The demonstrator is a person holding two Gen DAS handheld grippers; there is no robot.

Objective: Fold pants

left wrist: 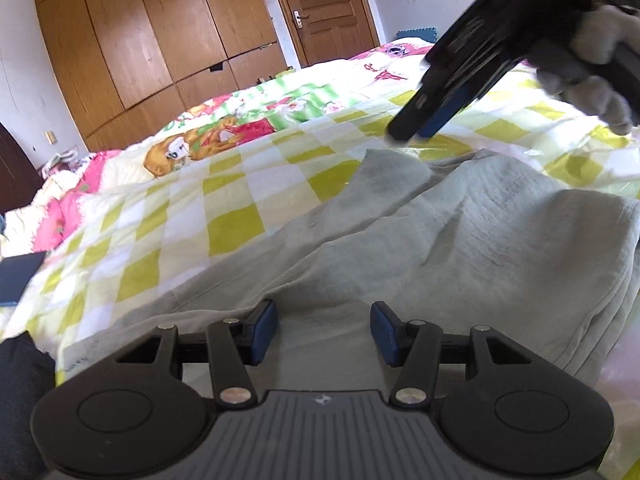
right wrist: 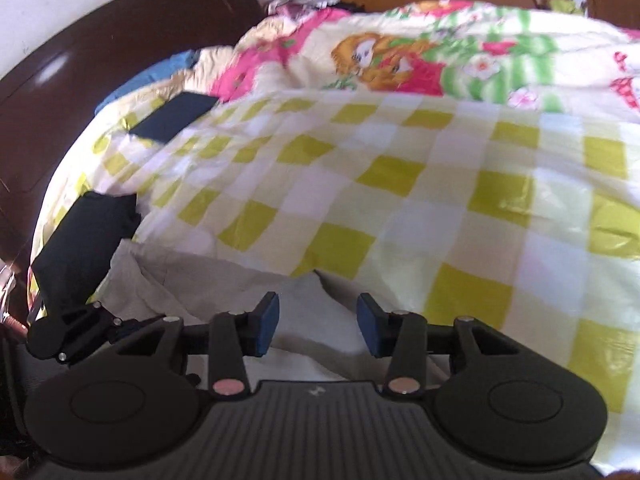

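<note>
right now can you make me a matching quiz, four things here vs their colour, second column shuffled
Things:
1. pants
2. sheet
3. wardrobe
4. pads

Colours:
a. blue
b. brown wood
c. pale grey
d. yellow and white checks

Pairs: 1-c, 2-d, 3-b, 4-a
</note>
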